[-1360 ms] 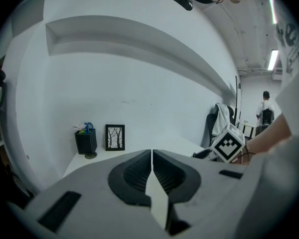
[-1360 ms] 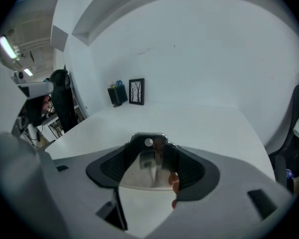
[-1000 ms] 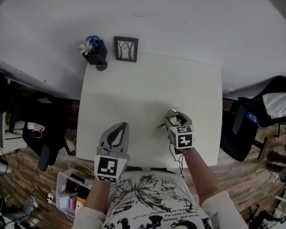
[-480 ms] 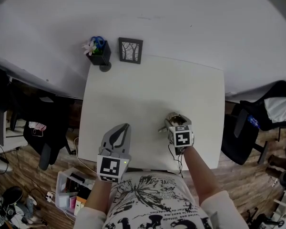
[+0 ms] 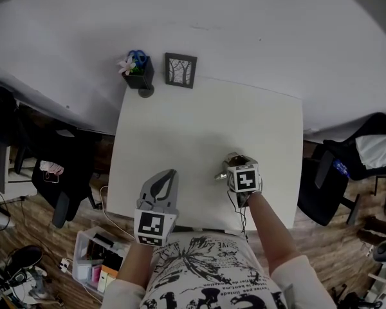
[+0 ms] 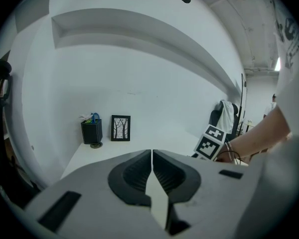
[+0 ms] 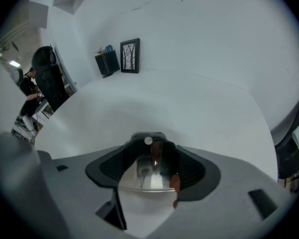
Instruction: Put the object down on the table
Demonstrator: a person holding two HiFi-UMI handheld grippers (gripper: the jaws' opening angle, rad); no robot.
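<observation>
My right gripper [image 5: 234, 160] hangs low over the white table [image 5: 180, 127] near its front right and points steeply down. It is shut on a shiny metal object [image 5: 230, 159], and a thin part of that object sticks out to the left. In the right gripper view the metal object [image 7: 147, 176] fills the gap between the dark pads [image 7: 192, 169], with my right gripper [image 7: 148, 136] around it. My left gripper [image 5: 170, 172] is shut and empty at the table's front edge. The left gripper view shows my left gripper [image 6: 152, 151] with its jaws together.
A small framed tree picture [image 5: 181, 70] and a black pen holder with a flower [image 5: 137, 71] stand at the table's far left edge by the white wall. Dark chairs [image 5: 321, 179] flank the table. A clear storage box [image 5: 96, 262] lies on the wooden floor.
The right gripper has tipped a little more steeply downward while staying in place with the metal object. The left gripper has kept still. The head view has shifted slightly.
</observation>
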